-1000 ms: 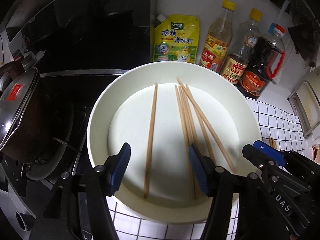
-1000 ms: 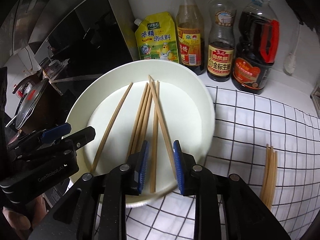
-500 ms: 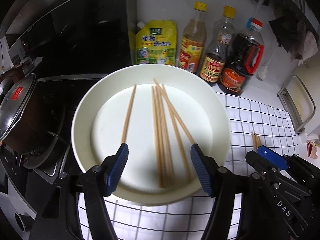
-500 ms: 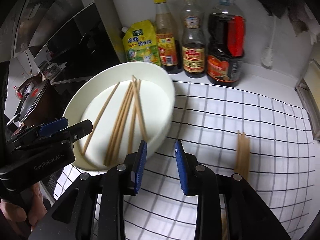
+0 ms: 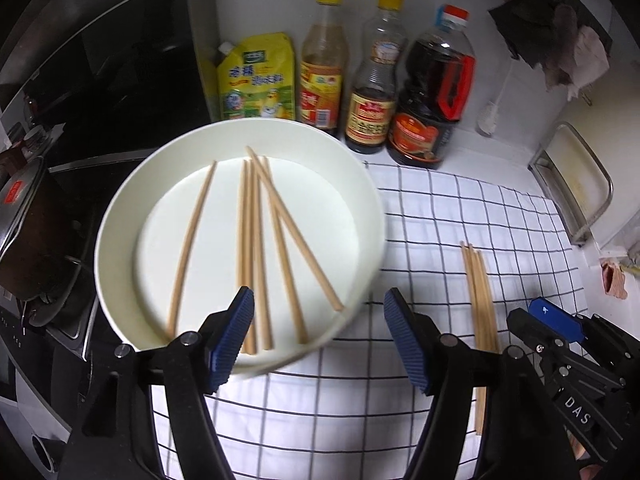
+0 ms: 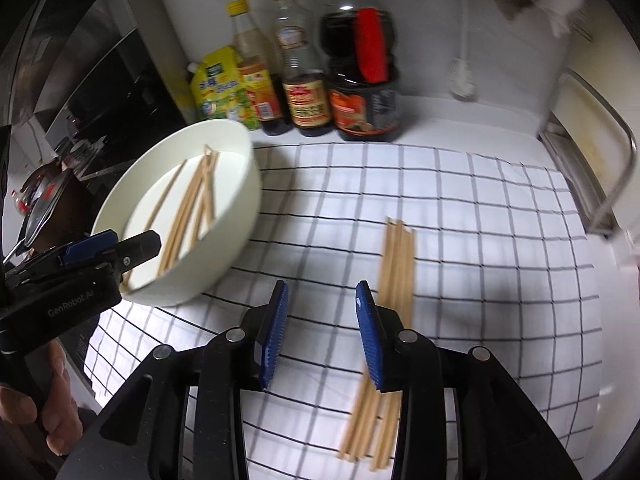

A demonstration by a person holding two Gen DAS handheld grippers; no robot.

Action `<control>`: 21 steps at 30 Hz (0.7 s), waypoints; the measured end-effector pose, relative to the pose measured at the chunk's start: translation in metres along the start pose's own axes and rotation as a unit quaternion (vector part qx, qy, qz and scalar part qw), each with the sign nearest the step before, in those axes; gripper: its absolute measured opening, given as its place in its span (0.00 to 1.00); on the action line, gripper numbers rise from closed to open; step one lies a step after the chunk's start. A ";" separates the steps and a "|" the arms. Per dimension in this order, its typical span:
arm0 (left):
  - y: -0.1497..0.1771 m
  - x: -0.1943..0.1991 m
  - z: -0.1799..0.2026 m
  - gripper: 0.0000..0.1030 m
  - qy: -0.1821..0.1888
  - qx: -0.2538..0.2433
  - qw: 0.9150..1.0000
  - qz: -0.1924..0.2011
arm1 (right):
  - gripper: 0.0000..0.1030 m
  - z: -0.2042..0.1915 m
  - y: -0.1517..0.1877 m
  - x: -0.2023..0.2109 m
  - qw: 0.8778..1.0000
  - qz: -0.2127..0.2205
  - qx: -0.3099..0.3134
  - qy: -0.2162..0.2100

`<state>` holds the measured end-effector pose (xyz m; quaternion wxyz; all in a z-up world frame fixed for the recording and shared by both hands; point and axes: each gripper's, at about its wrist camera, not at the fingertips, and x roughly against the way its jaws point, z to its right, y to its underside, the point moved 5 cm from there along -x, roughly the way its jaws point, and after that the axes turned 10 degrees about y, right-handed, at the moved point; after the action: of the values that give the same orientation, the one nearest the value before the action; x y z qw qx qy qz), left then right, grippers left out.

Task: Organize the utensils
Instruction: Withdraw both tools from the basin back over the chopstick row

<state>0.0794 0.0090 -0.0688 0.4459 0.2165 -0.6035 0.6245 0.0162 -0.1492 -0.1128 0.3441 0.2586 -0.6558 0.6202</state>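
- My left gripper [image 5: 318, 328] is open with nothing between its pads, hanging over the near rim of the white bowl [image 5: 120, 216]; its jaws have just been opening a little.
- Six loose chopsticks [image 5: 256, 248] lie inside that bowl.
- My right gripper [image 6: 322, 320] has just been opening too, and it is empty above the checked cloth [image 6: 500, 264].
- A bundle of chopsticks [image 6: 396, 264] lies on the cloth just right of it.

My ribbed blue pads [image 6: 276, 332] look rubbery, the chopsticks [image 6: 396, 256] pale matt wood, the white bowl [image 5: 120, 216] smooth, the checked cloth [image 6: 480, 240] woven.
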 end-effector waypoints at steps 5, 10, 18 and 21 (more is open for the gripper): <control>0.008 -0.007 0.022 0.67 0.010 -0.009 1.000 -0.009 | 0.38 0.028 0.014 0.000 1.000 -0.008 -0.017 0.011; 0.017 -0.015 0.040 0.69 0.019 -0.018 0.999 -0.019 | 0.40 0.049 0.028 -0.005 0.999 -0.018 -0.027 0.024; 0.034 -0.033 0.065 0.70 0.029 -0.025 0.999 -0.038 | 0.43 0.074 0.055 -0.025 0.998 -0.038 -0.029 0.041; 0.040 -0.040 0.068 0.72 0.032 -0.022 0.998 -0.045 | 0.43 0.079 0.062 -0.035 0.998 -0.043 -0.031 0.045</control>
<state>0.0488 -0.0619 -0.1119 0.4975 0.2131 -0.5924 0.5968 -0.0200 -0.2249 -0.1786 0.4076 0.2480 -0.6467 0.5952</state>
